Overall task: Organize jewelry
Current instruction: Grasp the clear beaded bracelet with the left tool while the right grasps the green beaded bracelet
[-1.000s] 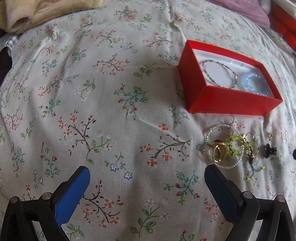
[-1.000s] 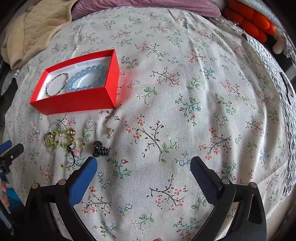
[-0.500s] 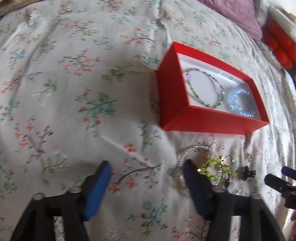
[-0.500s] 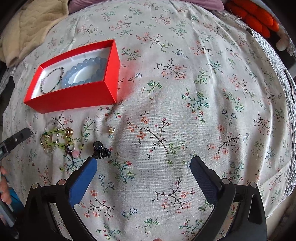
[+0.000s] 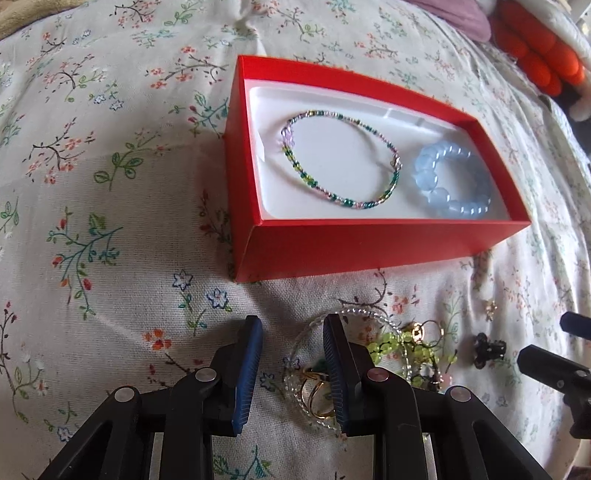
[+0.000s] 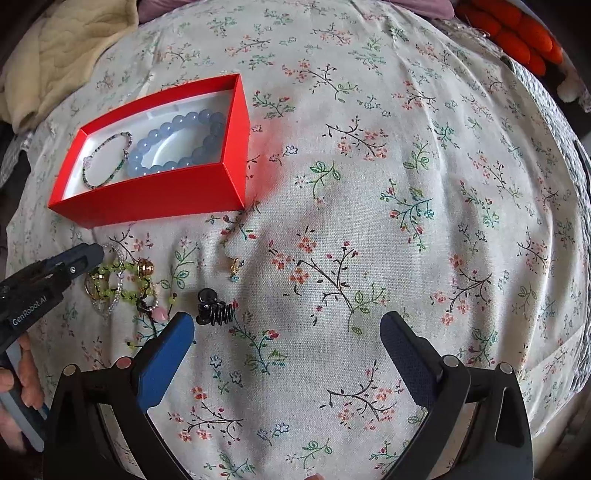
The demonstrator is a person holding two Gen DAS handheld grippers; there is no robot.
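Observation:
A red box (image 5: 369, 243) (image 6: 155, 197) lies on the floral bedspread. It holds a thin multicolour bead bracelet (image 5: 340, 158) (image 6: 107, 160) and a chunky pale blue bead bracelet (image 5: 452, 181) (image 6: 177, 142). In front of the box lies a tangle of jewelry: a clear bead bracelet (image 5: 365, 317) (image 6: 110, 302), green beads (image 5: 395, 341) (image 6: 118, 267) and gold rings (image 5: 314, 395). My left gripper (image 5: 291, 332) (image 6: 88, 251) is half closed at the left edge of the clear bracelet, its right finger over it. My right gripper (image 6: 286, 325) is open and empty, close to a black hair clip (image 6: 214, 308) (image 5: 487, 349).
A small gold earring (image 6: 234, 264) (image 5: 490, 307) lies alone on the spread. A beige blanket (image 6: 62, 51) is bunched at the far left, orange cushions (image 6: 517, 33) and a purple pillow (image 5: 454, 14) at the far right. The bedspread (image 6: 406, 184) stretches wide to the right.
My left gripper has moved right and forward to the jewelry pile and its jaws have narrowed a lot. The right gripper has held nearly still and stayed open.

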